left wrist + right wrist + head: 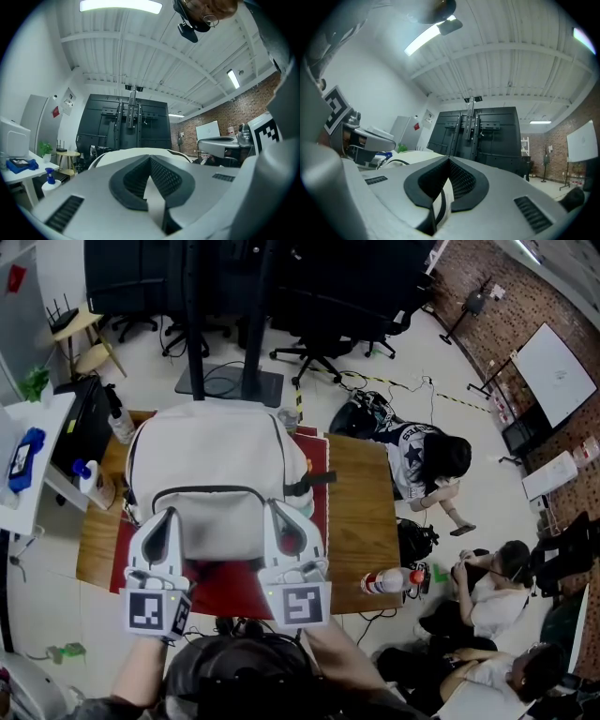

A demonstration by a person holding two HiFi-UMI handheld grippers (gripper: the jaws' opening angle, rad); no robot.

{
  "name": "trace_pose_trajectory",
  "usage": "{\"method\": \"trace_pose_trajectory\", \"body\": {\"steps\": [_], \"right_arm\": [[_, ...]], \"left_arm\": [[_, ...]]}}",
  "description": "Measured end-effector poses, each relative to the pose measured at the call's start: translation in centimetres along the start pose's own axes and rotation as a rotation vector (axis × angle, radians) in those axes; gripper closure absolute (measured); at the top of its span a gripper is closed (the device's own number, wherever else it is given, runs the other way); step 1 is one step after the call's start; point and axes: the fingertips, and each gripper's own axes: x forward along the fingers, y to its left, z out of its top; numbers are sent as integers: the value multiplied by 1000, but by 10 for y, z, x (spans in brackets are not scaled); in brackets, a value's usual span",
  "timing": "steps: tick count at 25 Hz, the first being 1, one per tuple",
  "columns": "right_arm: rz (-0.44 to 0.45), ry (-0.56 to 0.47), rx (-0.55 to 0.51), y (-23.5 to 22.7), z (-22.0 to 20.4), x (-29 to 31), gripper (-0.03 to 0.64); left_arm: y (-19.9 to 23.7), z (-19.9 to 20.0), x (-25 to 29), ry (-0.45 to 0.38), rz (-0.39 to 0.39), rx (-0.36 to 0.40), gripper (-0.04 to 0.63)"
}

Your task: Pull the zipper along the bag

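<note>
Nearest to the person, the left tongs [166, 517] are closed on a fold of pale cloth at the near edge of the bag [211, 451]. The right tongs [279, 510] are closed too, on pale cloth with a dark line in it; perhaps this is the zipper tape, but I cannot tell if the pull itself is inside the grip. The bag lies flat on a red mat [317, 454] on the worktop [361, 502], and the zipper [211, 489] runs as a dark curve across the front pocket, just beyond both tongs. The main risk, I think, is that the right tongs hold only cloth: then a pull drags the whole bag over the mat and the zipper does not move. If the left grip is weak, the cloth can slip out and the bag follows the pull. A hard sideways pull may also send the bag toward the bottle [389, 581] at the worktop's near right edge.
</note>
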Motion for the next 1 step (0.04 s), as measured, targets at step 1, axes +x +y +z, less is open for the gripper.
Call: {"method": "trace_pose_trajectory", "body": {"steps": [1], "right_arm": [[4,-6,-20,1,2,0,606]], "left_arm": [[0,-1,-1,5,2,-2,575]]}}
